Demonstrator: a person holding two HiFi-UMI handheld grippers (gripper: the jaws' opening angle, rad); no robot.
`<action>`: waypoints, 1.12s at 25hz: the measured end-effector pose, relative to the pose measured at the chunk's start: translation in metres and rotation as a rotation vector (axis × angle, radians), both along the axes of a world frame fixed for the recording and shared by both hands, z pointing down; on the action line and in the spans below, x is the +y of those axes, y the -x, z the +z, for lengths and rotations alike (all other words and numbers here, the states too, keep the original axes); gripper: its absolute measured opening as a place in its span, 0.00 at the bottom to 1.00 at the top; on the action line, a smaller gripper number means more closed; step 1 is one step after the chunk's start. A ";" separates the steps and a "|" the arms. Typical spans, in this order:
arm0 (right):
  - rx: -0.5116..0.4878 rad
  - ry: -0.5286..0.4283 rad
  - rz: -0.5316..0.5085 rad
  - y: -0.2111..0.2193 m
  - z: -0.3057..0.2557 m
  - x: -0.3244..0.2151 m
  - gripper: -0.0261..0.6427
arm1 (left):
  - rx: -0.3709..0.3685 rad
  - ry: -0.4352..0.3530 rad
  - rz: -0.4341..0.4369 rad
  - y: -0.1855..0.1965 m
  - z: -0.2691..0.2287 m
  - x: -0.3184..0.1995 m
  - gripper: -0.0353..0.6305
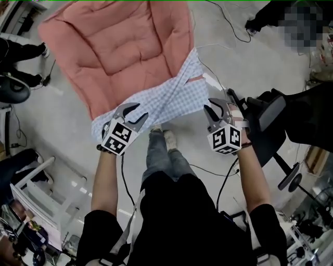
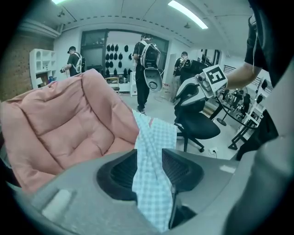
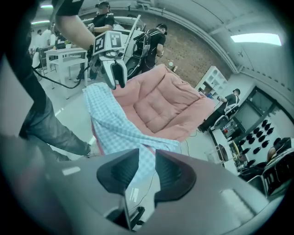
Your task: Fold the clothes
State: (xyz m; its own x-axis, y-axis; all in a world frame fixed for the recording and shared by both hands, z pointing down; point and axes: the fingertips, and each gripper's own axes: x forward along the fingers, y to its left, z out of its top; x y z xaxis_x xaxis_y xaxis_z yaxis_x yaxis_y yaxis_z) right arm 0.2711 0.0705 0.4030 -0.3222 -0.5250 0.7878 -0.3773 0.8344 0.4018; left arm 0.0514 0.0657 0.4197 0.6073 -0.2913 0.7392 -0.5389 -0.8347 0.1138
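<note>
The garment (image 1: 125, 47) – pink, quilted, with a blue-and-white checked edge (image 1: 171, 101) – was held up in the air in front of the person, above the floor (image 1: 250, 62). Its far end ran off the top of the head view, so its full shape could not be made out. No view showed whether any part of it reached the floor.

The left gripper (image 1: 130, 117) had its jaws clamped on the checked edge near one corner. In its own view the cloth (image 2: 154, 151) passed straight down between the pads of that gripper (image 2: 149, 160) and hid the gap. The right gripper (image 1: 218, 111) also gripped the checked edge. In its own view the jaws of that gripper (image 3: 147, 165) stood nearly together with a thin fold of cloth (image 3: 110, 124) pinched between them. The marker cubes (image 1: 118, 137) covered both hands.

The checked strip sagged between the two grippers and partly hid the person's shoes (image 1: 162, 136).

The floor was pale grey and glossy, with loose cables (image 1: 229, 26) trailing over it. A black chair (image 1: 270, 124) stood just beside the right gripper. Farther off were white shelves (image 2: 41, 64), a brick wall (image 3: 183, 50) and several people (image 2: 147, 59) – too small to tell more. Strip lights (image 2: 188, 13) ran along the ceiling.
</note>
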 end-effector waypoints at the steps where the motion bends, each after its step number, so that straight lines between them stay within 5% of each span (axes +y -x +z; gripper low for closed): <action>1: 0.004 0.001 0.019 -0.003 0.000 -0.007 0.21 | 0.007 0.011 0.017 -0.007 0.006 -0.005 0.32; 6: 0.003 0.002 0.101 -0.015 -0.005 -0.038 0.16 | 0.062 0.077 0.095 -0.044 0.033 -0.030 0.30; 10: 0.016 0.006 0.100 -0.027 0.000 -0.071 0.16 | 0.098 0.127 0.079 -0.070 0.044 -0.055 0.29; 20: -0.042 0.047 -0.007 -0.081 0.054 -0.157 0.14 | 0.128 0.239 -0.084 -0.144 0.099 -0.085 0.29; 28: -0.087 0.087 -0.230 -0.078 0.079 -0.172 0.13 | 0.088 0.299 -0.296 -0.129 0.145 -0.071 0.29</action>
State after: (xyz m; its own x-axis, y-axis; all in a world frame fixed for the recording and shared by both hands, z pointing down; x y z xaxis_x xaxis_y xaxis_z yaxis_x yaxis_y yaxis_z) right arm 0.3496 -0.1018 0.4824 -0.4937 -0.3613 0.7910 -0.2039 0.9323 0.2987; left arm 0.1809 -0.0053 0.5646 0.5942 -0.2431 0.7667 -0.7277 -0.5686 0.3837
